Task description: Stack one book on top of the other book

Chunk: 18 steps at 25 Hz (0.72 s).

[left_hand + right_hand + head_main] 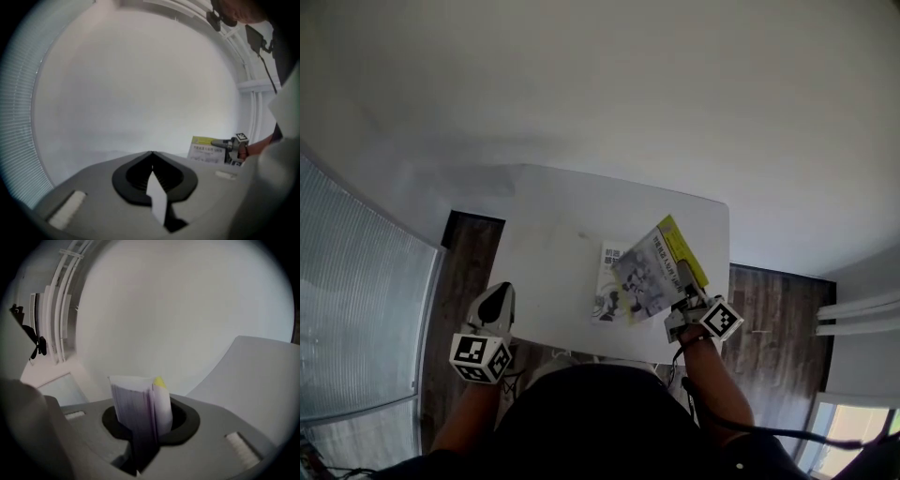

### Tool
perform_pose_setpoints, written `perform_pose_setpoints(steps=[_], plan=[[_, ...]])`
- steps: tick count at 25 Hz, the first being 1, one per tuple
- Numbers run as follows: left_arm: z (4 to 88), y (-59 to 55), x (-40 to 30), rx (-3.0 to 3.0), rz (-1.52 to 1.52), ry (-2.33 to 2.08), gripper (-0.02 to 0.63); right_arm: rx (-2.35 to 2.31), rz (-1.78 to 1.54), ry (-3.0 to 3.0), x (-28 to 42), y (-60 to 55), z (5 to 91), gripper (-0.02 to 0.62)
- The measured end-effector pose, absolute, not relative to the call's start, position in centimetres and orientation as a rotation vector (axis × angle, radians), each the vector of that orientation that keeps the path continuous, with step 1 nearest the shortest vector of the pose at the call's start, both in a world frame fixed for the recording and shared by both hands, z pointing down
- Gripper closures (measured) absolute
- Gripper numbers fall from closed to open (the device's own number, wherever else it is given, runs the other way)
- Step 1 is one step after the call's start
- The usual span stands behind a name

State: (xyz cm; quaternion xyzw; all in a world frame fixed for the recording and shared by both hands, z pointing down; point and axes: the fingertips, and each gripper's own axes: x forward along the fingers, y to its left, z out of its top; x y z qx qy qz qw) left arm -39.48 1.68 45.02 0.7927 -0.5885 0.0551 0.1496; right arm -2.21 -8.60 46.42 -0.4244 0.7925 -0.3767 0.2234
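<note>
- Partly done, I judge: the right gripper [682,284] clamps the near-right edge of the grey-covered book with a yellow strip [652,272]. It holds that book tilted over the white printed book [607,286], which lies flat on the white table [553,216]. Lowering and release remain.
- The held book sits askew, its yellow edge far-right and its long axis seemingly diagonal to the lower book's.
- The left gripper [495,302] hangs beside the table, jaws together and empty.

Left gripper [502,290] low at left, jaws together, empty. Right gripper [683,271] forward, jaws clamped on book [645,277].
</note>
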Motion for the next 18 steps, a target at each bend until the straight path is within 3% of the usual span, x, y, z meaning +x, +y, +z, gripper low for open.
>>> perform_pose_setpoints(steps=[18], plan=[[44.1, 1.7, -34.7, 2.194, 0.196, -1.78, 0.601, -0.912, -1.187, 2.226, -3.2, -10.5, 46.8, 0.506]])
